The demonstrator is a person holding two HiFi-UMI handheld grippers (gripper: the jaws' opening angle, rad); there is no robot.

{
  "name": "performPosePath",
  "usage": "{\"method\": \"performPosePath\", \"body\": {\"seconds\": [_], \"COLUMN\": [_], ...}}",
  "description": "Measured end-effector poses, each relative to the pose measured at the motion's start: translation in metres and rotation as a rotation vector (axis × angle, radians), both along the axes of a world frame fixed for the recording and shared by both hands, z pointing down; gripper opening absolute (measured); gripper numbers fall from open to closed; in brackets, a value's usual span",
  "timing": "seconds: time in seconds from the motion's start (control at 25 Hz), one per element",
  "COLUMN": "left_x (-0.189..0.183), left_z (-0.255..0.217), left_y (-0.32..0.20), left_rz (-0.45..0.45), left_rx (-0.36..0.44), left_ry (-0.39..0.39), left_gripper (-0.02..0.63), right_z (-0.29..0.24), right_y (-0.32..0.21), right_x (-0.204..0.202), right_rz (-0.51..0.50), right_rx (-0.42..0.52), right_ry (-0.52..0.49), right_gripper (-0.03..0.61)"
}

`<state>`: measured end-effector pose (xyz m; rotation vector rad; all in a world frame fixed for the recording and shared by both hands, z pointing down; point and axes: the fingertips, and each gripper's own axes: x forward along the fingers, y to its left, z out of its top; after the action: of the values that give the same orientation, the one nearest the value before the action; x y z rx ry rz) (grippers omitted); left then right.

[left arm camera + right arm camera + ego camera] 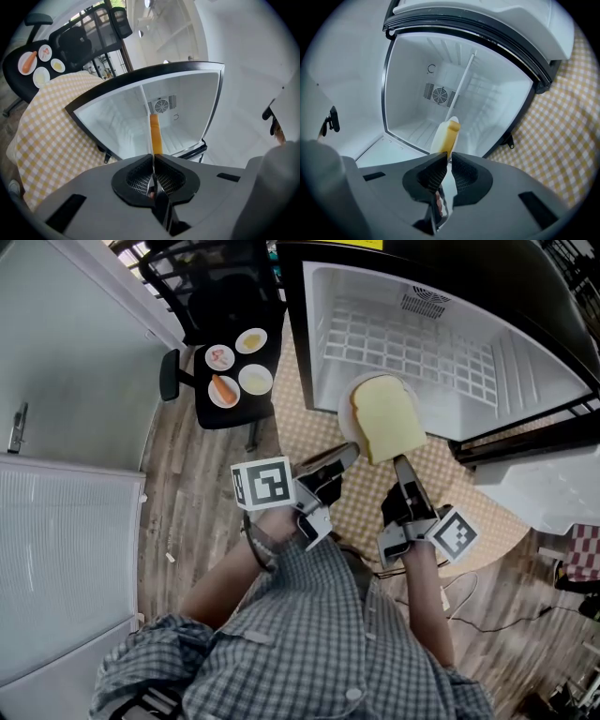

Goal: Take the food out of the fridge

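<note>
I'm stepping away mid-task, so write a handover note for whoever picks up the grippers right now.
Left gripper: shut on the plate rim.
Right gripper: shut on the same plate.
Plate with bread slice is at the open fridge mouth; the fridge looks empty.
Four food plates already sit on the chair.
Left: set this plate down, probably there.

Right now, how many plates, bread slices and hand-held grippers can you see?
Plates: 5
Bread slice: 1
Hand-held grippers: 2, left and right
Total: 8
</note>
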<state>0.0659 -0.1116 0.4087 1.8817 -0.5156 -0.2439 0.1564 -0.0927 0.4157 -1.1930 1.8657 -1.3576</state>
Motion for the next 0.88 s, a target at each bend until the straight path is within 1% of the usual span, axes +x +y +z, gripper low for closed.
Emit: {"method": "performPosePath", "body": {"seconds": [0.12,0.48,0.88], "left_x": [-0.003,-0.015,-0.029], "left_z": [0.003,0.027,0.071], "left_y": [0.006,0.017,0.027], "left_rz": [0.01,0.011,0.047], "left_rx": [0.002,-0.027,-0.101], "left_ry": [0.024,0.011,-0.045], "left_gripper": [0.018,0.018,0.018], "right_z": [0.009,0.032,0.073], "right_y": [0.006,0.016,0.024], "right_x": [-0.005,-0.017,-0.035], "right_rz": [-0.01,-0.037,-0.063], "right_rx": [-0.021,-0.066,-0.133], "right_ry": [0.008,0.052,0.072], "right_gripper": [0.028,0.028,0.029]}}
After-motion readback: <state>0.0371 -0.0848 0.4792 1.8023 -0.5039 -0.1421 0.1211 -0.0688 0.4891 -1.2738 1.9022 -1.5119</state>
